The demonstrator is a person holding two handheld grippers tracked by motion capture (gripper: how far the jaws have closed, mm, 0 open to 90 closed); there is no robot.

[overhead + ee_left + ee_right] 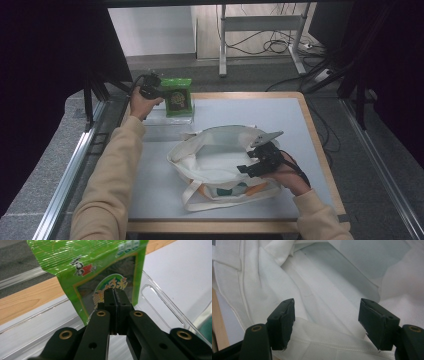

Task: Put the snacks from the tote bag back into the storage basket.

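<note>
One green snack packet (178,97) upright, long axis 12-to-6, pinched by left gripper (115,298); right gripper (327,322) jaws apart over white tote bag (220,155).

Green packet (100,270): print too blurred, no legible txt.

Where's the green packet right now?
In the high view the green packet stands upright at the table's far left, over a clear tray, pinched in the left claw, behind the white bag.
</note>
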